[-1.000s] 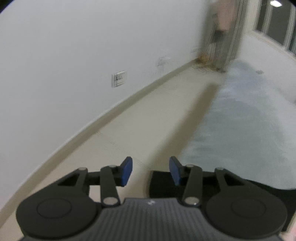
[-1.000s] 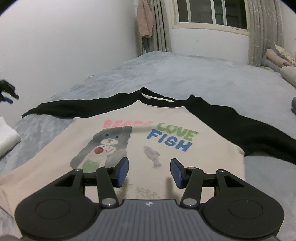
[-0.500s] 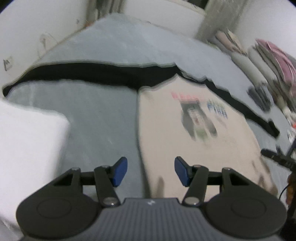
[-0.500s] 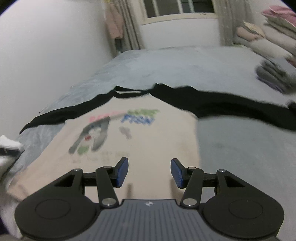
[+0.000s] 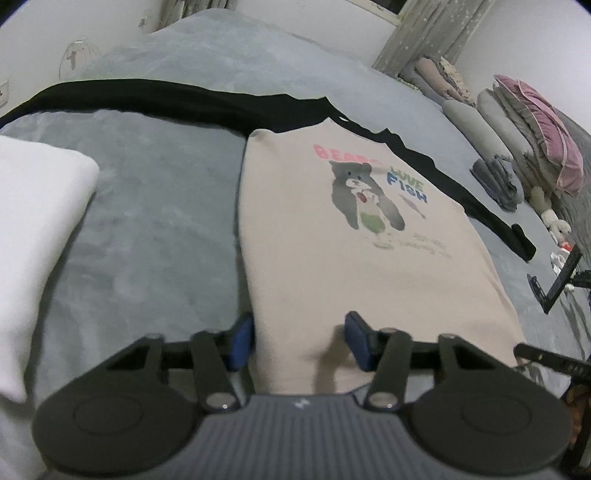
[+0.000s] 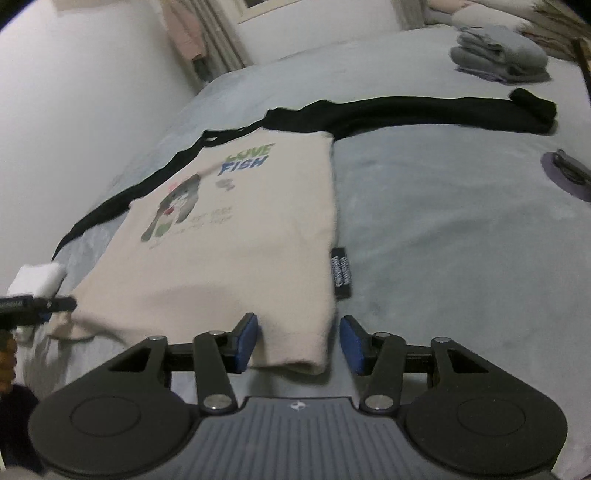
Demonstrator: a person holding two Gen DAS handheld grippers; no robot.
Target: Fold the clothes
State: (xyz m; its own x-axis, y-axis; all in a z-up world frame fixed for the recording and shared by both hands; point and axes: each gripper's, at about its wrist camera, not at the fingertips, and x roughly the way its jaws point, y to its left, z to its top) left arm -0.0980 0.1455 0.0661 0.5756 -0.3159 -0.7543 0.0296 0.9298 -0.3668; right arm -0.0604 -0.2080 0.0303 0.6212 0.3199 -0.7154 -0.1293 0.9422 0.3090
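At the far left of the left wrist view a folded white cloth [image 5: 33,236] lies on the grey bedspread [image 5: 155,206]; the right wrist view shows only a small corner of it. Next comes the shirt [image 5: 332,266], cream-bodied with black sleeves and a bear print, spread flat and face up on the bed with its hem toward both cameras. The left gripper [image 5: 299,341] sits at the shirt's lower left corner: its jaws are closing, the hem lies between the blue pads, and they do not yet press on it. The right gripper [image 6: 298,341] stands at the lower right corner in the same way, jaws closing astride the hem edge with cloth between them, not yet pinched. Only the right wrist view shows the black label [image 6: 340,272] sticking out from the shirt's side seam, a dark ring-shaped thing [image 6: 567,173] on the bedspread, and a garment hanging by the curtain [image 6: 218,29]. Only the left wrist view shows rolled bedding and a pink pillow [image 5: 543,129] stacked along the right wall. A folded grey pile [image 6: 498,55] sits beyond the right sleeve.
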